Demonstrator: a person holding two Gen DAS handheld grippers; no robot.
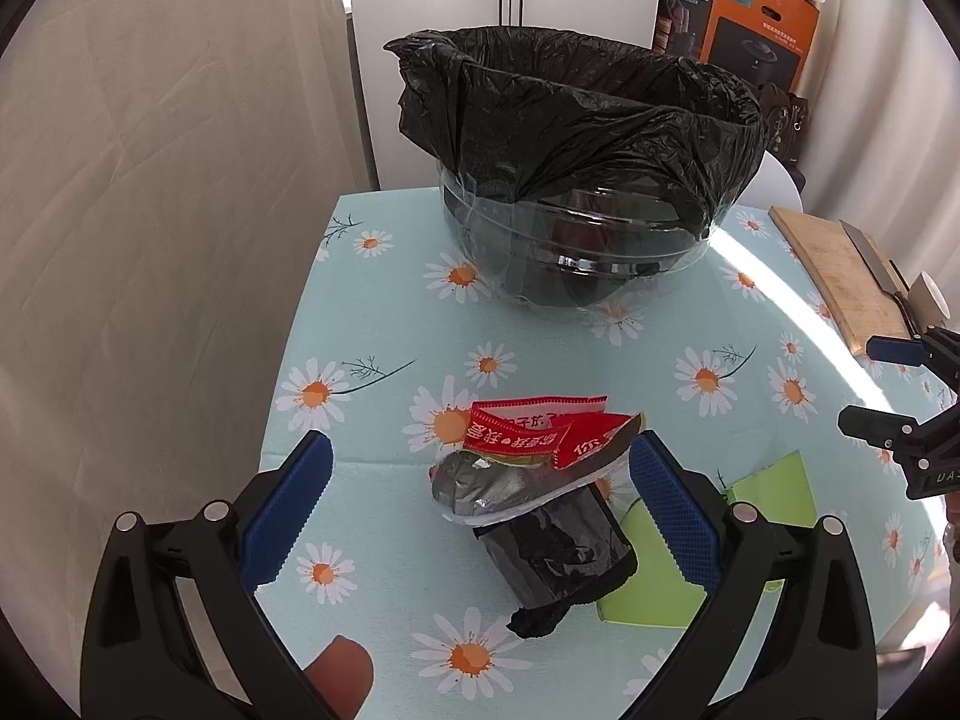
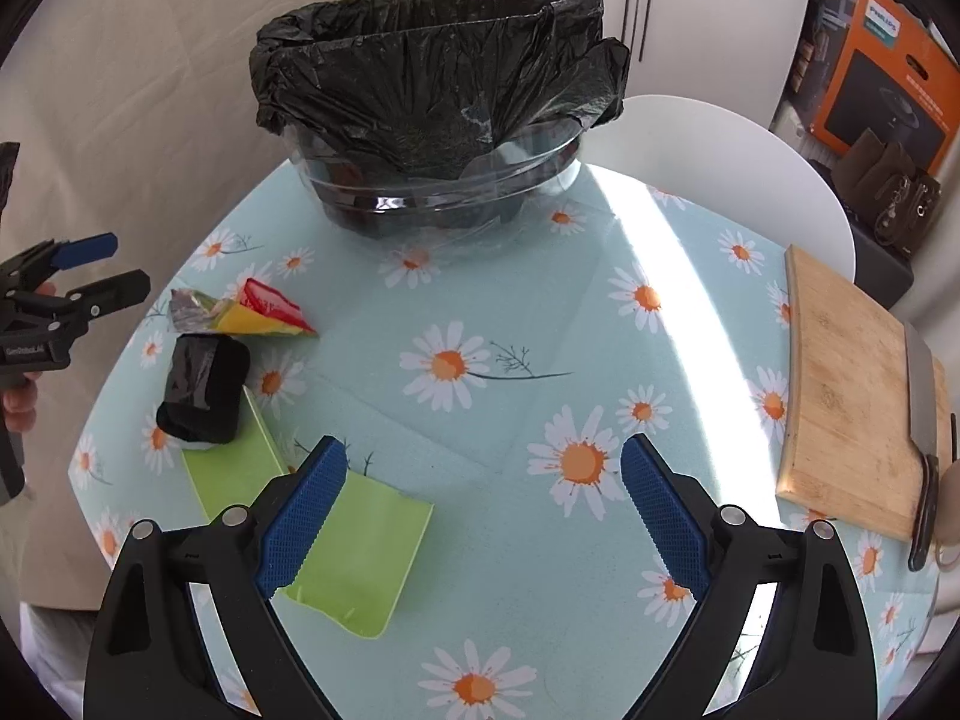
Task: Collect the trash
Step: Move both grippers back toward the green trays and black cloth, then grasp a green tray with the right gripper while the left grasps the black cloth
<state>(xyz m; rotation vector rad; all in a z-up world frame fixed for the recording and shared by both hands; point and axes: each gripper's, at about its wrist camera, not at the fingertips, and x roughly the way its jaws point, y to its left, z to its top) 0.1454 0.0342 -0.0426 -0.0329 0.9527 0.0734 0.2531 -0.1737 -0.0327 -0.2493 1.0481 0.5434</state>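
Observation:
A clear bin lined with a black bag (image 1: 576, 138) (image 2: 432, 96) stands at the far side of the daisy tablecloth (image 1: 372, 312) (image 2: 516, 312). A red and silver snack wrapper (image 1: 528, 456) (image 2: 252, 312) lies on a roll of black bags (image 1: 558, 552) (image 2: 204, 390), beside a green folded sheet (image 1: 660, 576) (image 2: 354, 552). My left gripper (image 1: 480, 492) is open, its jaws on either side of the wrapper. My right gripper (image 2: 480, 492) is open and empty, its left finger over the green sheet. Each gripper also shows in the other's view, the right (image 1: 888, 384) and the left (image 2: 102, 270).
A wooden cutting board (image 1: 840, 276) (image 2: 852, 384) with a cleaver (image 2: 921, 414) on it lies at the table's right edge. A white chair (image 2: 720, 162) stands behind the table. An orange Philips box (image 1: 756, 30) (image 2: 888, 72) sits at the back right. A curtain hangs on the left.

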